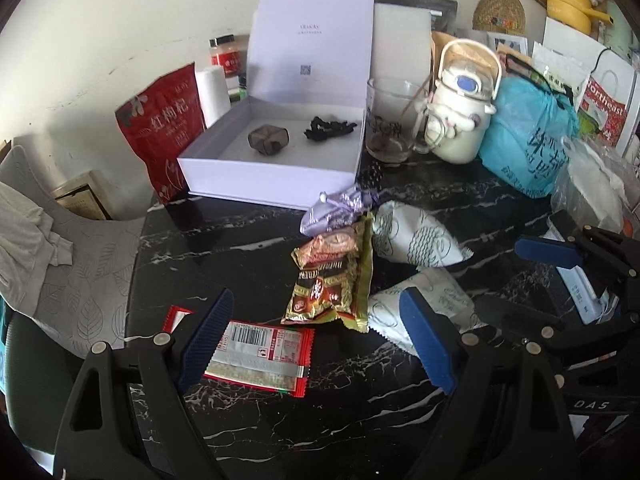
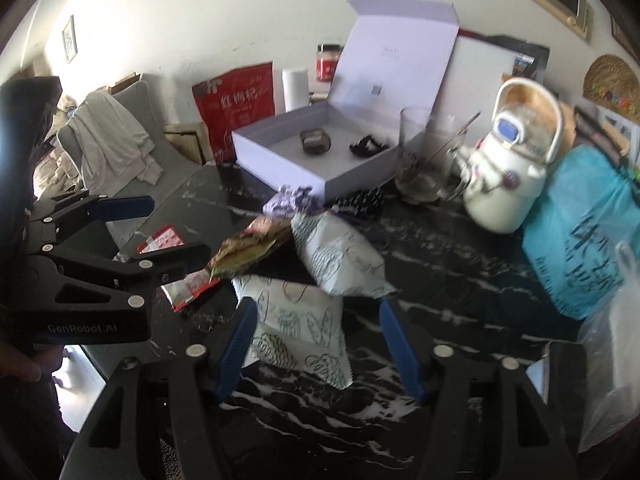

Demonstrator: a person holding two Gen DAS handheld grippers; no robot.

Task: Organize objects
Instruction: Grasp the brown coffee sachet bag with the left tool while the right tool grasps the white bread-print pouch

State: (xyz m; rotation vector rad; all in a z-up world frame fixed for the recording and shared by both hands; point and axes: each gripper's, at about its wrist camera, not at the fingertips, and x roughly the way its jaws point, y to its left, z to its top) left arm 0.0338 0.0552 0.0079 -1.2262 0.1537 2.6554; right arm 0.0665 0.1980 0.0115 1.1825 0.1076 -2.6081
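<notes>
On the black marble table [image 1: 320, 408] lie a gold-brown snack packet [image 1: 332, 288], a red-and-white packet [image 1: 256, 356], a purple pouch [image 1: 340, 212] and two white patterned packets [image 1: 416, 240] [image 1: 424, 312]. My left gripper [image 1: 316, 304] is open low over the table, its left finger over the red-and-white packet. The right gripper [image 2: 318, 312] is open around the nearer white patterned packet [image 2: 300, 332], and a gap shows at its right pad. Behind stands an open white box [image 1: 272, 184] with a dark bundle [image 1: 267, 138] and a black item [image 1: 329, 126] inside.
A red pouch [image 1: 164, 128] leans left of the box. To its right stand a glass mug [image 1: 390, 120], a white bottle with a handle [image 1: 460, 116] and a blue bag [image 1: 528, 140]. A grey chair [image 1: 80, 272] with cloth is at the table's left edge.
</notes>
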